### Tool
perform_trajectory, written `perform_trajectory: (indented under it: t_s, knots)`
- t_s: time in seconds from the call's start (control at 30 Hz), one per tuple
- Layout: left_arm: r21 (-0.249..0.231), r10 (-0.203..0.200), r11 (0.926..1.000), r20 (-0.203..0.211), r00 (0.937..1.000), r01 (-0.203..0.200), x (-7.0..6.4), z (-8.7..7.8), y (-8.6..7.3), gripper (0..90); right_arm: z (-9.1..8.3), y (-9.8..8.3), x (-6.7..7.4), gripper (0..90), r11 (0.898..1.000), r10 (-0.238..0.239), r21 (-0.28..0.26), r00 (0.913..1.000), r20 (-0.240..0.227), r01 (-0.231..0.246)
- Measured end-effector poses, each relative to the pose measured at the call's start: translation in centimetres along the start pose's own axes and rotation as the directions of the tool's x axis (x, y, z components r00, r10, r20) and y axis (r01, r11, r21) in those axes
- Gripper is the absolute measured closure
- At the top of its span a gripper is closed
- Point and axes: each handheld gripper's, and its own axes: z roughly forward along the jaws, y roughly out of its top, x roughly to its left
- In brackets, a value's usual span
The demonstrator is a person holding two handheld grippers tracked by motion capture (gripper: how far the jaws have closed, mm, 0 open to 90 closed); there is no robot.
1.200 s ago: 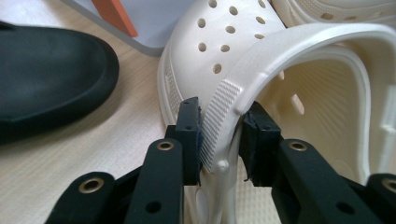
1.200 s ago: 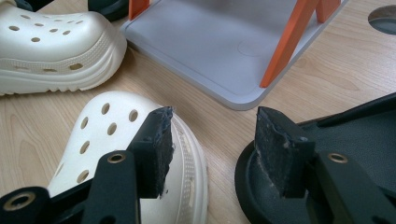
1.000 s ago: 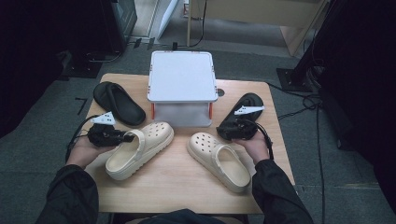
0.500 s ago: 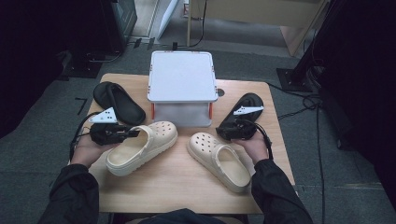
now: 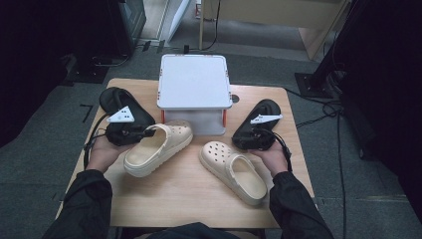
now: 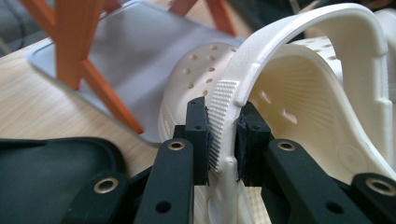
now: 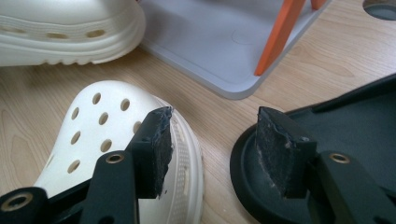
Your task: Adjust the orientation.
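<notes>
Left gripper view: left gripper [image 6: 223, 140] clamps the cream clog's strap [image 6: 233, 93] near the table's [image 5: 189, 194] left edge; right gripper [image 7: 210, 149] gapes empty.

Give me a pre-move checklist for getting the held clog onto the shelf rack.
1. Left tool clamped on the left cream clog at its heel strap: ok.
2. Clog lifted off the table: cannot tell.
3. Lower tier of the shelf rack free in front of the toe: ok.
4. Right tool open and idle: ok.
5. Right cream clog lying apart from the held one: ok.
</notes>
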Motion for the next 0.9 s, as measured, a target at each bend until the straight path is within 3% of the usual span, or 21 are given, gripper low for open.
perform_trajectory:
  t_s: [0.1,0.3,0.53,0.63,0.73,0.9]
  knots:
    - [0.024,0.001,0.9997,-0.010,1.0000,-0.001,0.3,1.0,0.1,78.5,-0.2,-0.3,0.0,45.7,1.000,0.006,0.005,1.0000,0.005,-0.006]
    - [0.011,-0.012,0.9999,-0.022,0.9997,0.012,0.8,2.2,0.3,78.5,-1.0,-1.0,0.0,45.7,1.000,0.020,0.003,0.9997,0.017,-0.020]
    - [0.067,-0.080,0.9948,0.035,0.9962,0.077,1.5,2.9,-0.5,76.8,-1.9,-1.4,0.3,45.8,0.999,0.037,-0.037,0.9990,0.023,-0.036]
    - [0.077,-0.068,0.9950,0.043,0.9968,0.064,1.5,3.0,-0.9,75.7,-1.9,-1.2,0.7,46.0,0.998,0.032,-0.047,0.9993,0.021,-0.031]
    - [0.107,-0.083,0.9913,0.068,0.9942,0.076,1.7,3.0,-1.2,72.4,-1.9,-0.8,1.3,46.2,0.998,0.026,-0.062,0.9996,0.010,-0.025]
    - [0.116,-0.118,0.9873,0.083,0.9895,0.108,2.0,3.0,-1.5,62.2,-1.3,0.6,3.0,46.2,0.998,-0.031,-0.053,0.9995,0.007,0.032]
